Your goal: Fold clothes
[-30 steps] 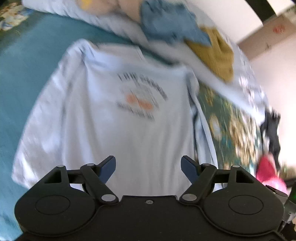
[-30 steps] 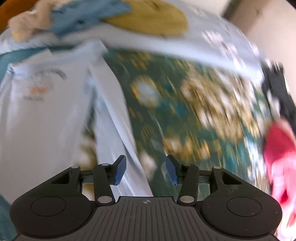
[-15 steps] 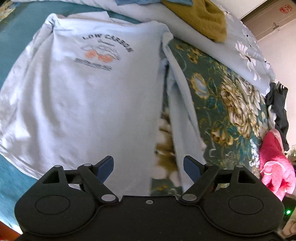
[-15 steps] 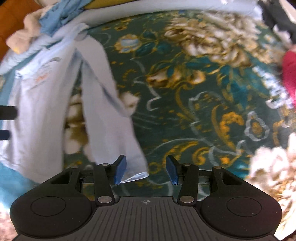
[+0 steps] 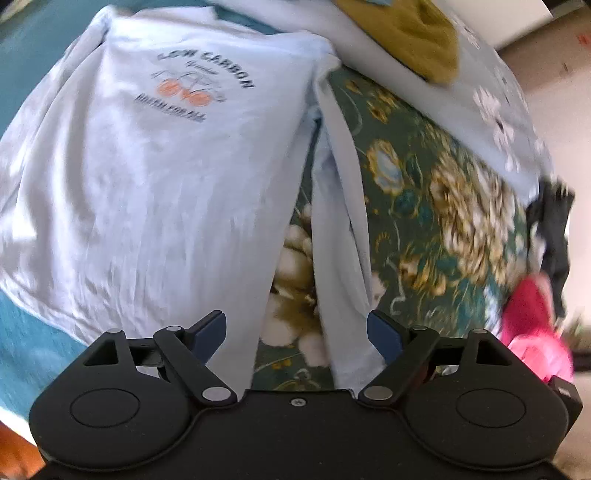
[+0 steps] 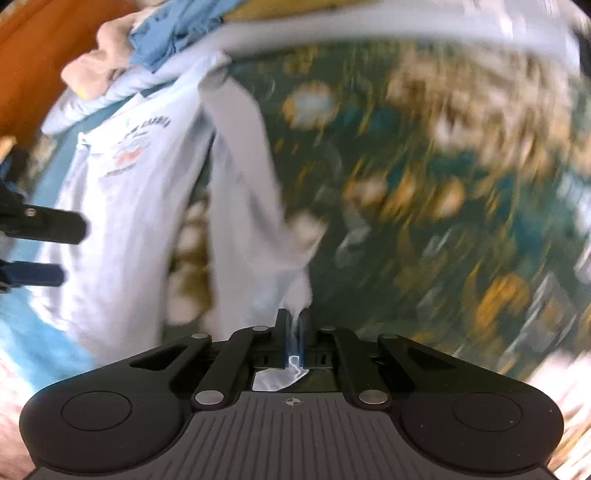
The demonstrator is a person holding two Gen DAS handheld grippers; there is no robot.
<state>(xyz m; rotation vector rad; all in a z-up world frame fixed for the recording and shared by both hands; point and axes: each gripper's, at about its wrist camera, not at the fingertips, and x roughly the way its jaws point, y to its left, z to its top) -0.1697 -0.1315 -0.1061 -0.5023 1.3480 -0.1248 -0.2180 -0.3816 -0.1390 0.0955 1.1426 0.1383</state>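
Observation:
A pale blue long-sleeved shirt (image 5: 155, 177) with a "LOW CARBON" print lies spread on the bed, print side up. Its right sleeve (image 5: 340, 236) runs down over the green floral cover. My left gripper (image 5: 295, 332) hovers open above the shirt's lower hem and the sleeve, nothing between its blue pads. In the right wrist view the shirt (image 6: 125, 206) and the sleeve (image 6: 243, 206) appear on the left. My right gripper (image 6: 293, 328) is shut on the sleeve's cuff end, with cloth pinched between the pads. The left gripper's fingers (image 6: 33, 275) show at the left edge.
The green floral bedcover (image 5: 436, 206) fills the right. A mustard garment (image 5: 410, 33) and a pale floral pillow (image 5: 491, 122) lie at the top. Dark clothing (image 5: 554, 229) and a pink garment (image 5: 532, 332) sit at the right edge. Blue and beige clothes (image 6: 155, 37) are heaped at the headboard.
My right gripper came down over the sleeve's cuff and closed on it. The left gripper slid right along the shirt's hem earlier, then held still, staying open.

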